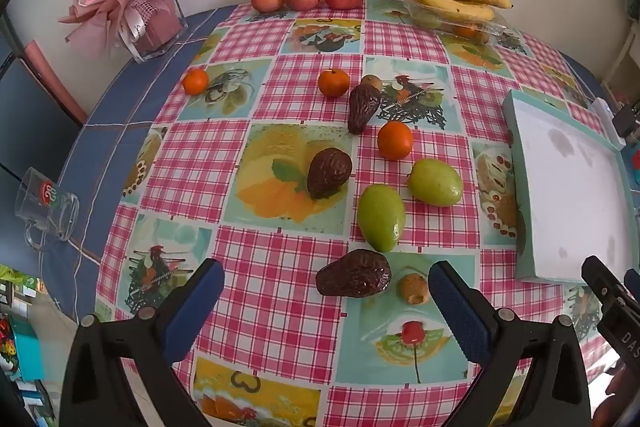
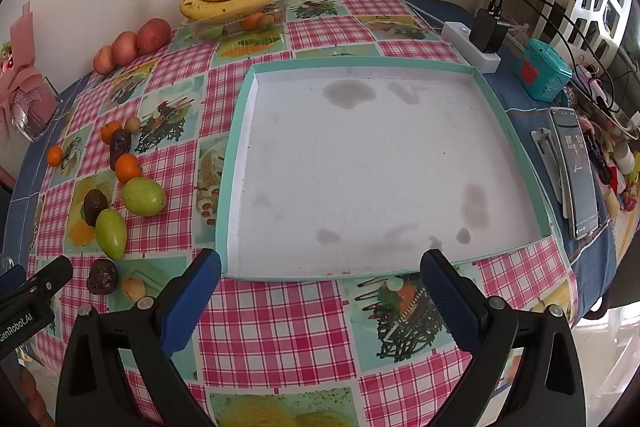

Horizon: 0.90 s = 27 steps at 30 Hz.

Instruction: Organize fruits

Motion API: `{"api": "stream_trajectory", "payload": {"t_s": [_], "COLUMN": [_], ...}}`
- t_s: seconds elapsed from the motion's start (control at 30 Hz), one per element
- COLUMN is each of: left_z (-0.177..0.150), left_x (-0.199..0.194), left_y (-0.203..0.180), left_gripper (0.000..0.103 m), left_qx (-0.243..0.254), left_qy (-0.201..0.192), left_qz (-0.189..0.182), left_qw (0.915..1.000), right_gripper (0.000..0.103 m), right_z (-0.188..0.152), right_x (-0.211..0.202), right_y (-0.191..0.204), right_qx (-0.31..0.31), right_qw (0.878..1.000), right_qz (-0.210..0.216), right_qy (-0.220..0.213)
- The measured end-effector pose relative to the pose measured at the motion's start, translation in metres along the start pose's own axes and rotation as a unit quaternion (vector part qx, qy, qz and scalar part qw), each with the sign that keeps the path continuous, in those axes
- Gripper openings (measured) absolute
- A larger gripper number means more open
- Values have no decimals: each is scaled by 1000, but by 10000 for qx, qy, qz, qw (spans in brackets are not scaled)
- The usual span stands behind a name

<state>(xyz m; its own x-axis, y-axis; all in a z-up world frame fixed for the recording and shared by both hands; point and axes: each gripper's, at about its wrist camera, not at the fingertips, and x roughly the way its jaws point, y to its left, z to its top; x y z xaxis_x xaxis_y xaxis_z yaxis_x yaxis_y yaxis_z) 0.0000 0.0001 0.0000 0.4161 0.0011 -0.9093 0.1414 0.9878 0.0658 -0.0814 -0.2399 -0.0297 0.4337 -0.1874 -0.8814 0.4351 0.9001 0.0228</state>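
Left wrist view shows the loose fruit on the checked tablecloth: three dark avocados, two green mangoes, three tangerines and a small brown fruit. Just right of them lies an empty white tray. Left gripper and right gripper hover, jaws spread wide, holding nothing.

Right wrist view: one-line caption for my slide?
Open right gripper poised over the empty tray, fruit waiting alongside.
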Motion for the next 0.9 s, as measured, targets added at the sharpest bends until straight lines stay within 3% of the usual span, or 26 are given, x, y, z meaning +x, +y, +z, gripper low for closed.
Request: {"api": "stream_trajectory", "payload": {"t_s": [0.9], "left_z": [0], "left_x": [2], "left_y": [3], "left_gripper": [103], "left_qx": [-34], "left_qy": [17], "left_qz": [6], "left_qw": [10000], "right_gripper": [100], "right_z": [0], "right_x": [0], "right_y": [-1], "right_qx": [-3], "right_qw": [10000], "right_qz": [13], "right_qy": [-6]}}
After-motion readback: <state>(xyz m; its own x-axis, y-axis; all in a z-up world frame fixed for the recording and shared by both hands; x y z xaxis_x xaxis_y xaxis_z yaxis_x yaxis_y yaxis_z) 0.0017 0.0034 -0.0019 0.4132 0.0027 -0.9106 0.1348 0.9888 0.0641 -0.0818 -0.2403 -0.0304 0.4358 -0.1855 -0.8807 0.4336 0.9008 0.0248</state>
